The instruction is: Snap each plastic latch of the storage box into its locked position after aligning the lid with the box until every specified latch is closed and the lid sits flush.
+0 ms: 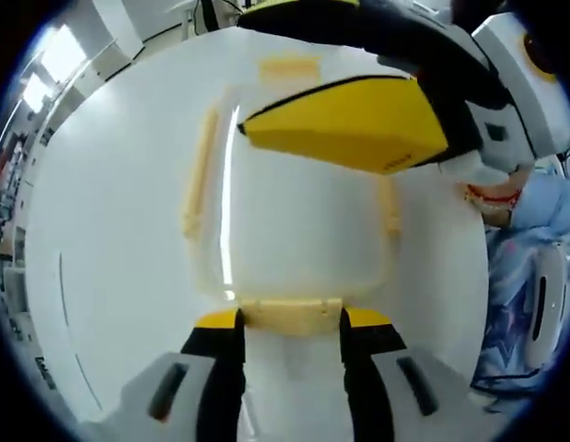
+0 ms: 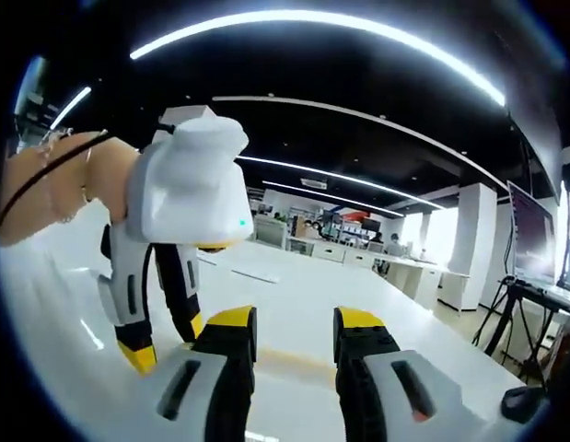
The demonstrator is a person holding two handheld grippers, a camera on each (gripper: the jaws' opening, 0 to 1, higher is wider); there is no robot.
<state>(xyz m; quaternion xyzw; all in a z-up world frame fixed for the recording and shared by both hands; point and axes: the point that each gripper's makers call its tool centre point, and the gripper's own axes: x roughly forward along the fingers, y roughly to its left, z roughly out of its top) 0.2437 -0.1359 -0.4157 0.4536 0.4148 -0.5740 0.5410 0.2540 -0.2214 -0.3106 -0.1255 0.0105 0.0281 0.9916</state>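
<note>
- Table (image 1: 100,276): white, carries the box.
- Box (image 1: 303,230): translucent, lid (image 1: 294,207) on top, centred on the table ahead of the left gripper.
- Latches: left latch (image 1: 198,175), far latch (image 1: 289,67), right latch (image 1: 389,204), near latch (image 1: 292,316).
- Left gripper (image 1: 292,333): jaws apart, straddling the near latch.
- Right gripper (image 2: 294,343): jaws set narrowly apart, holding nothing, low over the box's edge.

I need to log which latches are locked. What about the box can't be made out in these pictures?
- Left gripper view: the storage box lid's right far corner and right latch top, hidden by the right tool.
- Left gripper view: whether the near latch is snapped; overexposed, too pale.
- Right gripper view: the box, behind the right tool, glared out.
</note>
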